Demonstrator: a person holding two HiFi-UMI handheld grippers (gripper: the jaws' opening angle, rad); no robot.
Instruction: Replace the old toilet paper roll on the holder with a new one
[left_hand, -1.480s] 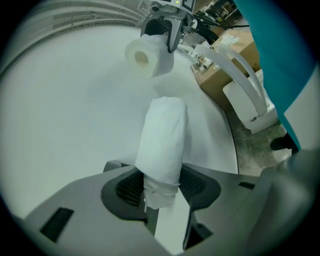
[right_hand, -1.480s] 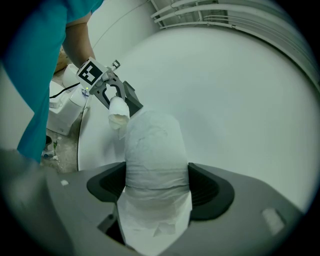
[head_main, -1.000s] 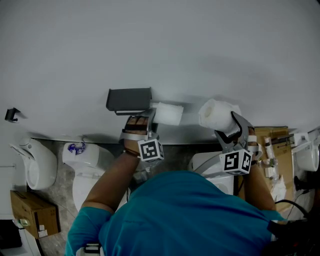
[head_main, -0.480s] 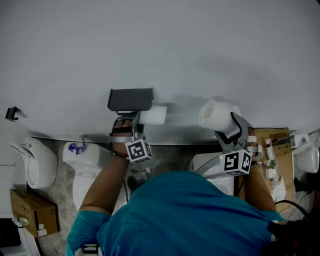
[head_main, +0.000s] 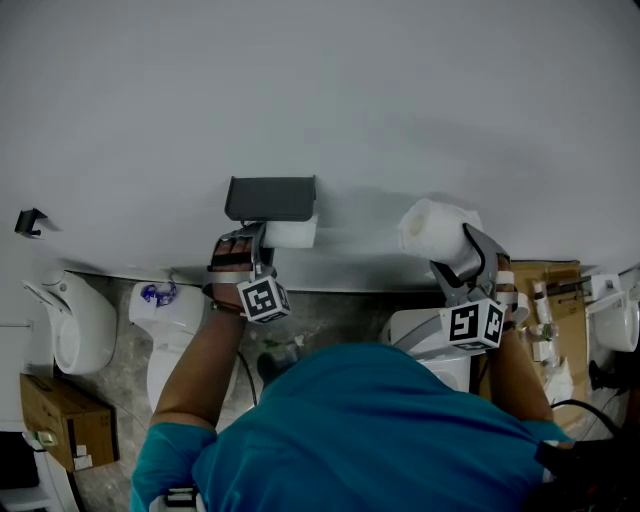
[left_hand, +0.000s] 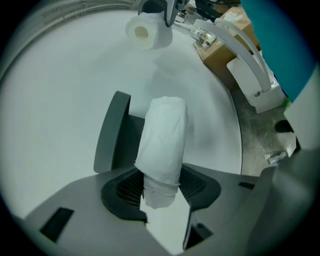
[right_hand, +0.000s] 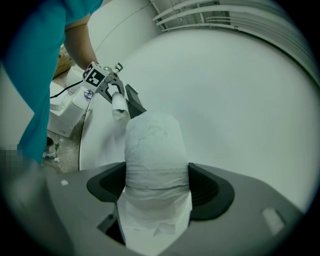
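Left tongs (head_main: 260, 243) outstretched, roll (head_main: 292, 233) at holder (head_main: 270, 198)

The holder's cover (head_main: 270, 198) partly hides the thinner roll (head_main: 290, 234) from above.

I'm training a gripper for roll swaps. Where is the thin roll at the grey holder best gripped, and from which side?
Probably across its soft curved body near one end, coming in along its length, as the left gripper does now: the thin roll lies along the wall under the grey holder, which block back and top.
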